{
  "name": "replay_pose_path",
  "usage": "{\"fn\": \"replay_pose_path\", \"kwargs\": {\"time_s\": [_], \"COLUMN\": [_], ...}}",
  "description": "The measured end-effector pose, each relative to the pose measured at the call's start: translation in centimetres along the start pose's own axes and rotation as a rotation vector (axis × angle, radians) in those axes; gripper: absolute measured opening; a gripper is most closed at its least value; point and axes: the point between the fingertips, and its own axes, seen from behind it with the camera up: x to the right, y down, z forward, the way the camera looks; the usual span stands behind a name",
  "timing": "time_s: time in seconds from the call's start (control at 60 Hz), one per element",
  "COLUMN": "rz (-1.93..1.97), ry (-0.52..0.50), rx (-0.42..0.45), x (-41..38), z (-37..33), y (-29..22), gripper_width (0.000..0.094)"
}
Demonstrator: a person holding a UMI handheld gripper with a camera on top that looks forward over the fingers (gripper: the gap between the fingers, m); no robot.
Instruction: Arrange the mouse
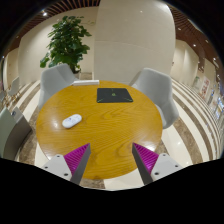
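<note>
A white mouse [71, 121] lies on the left part of a round wooden table [105, 135]. A dark mouse pad [112, 95] lies at the table's far side, well apart from the mouse. My gripper [112, 160] hovers over the table's near edge, fingers wide open with nothing between them. The magenta pads [146, 158] face inward. The mouse is ahead and to the left of the left finger.
Grey chairs stand around the table: one at the far left [56, 78], one at the right [158, 90], one at the near left [10, 130]. A leafy plant [68, 40] and a wide pillar [130, 35] stand behind the table.
</note>
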Motion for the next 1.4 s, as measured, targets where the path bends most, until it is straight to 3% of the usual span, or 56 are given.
{"fn": "replay_pose_path", "kwargs": {"time_s": [0.567, 0.9, 1.4], "rz": [-0.093, -0.07, -0.052], "ry": [-0.16, -0.16, -0.128], "rx": [-0.047, -0.054, -0.028], "x": [-16.5, -20.2, -21.8], "z": [2.6, 6.6, 19.4], "y": [1.0, 1.3, -2.4], "gripper_width": [0.0869, 0.0869, 0.0869]}}
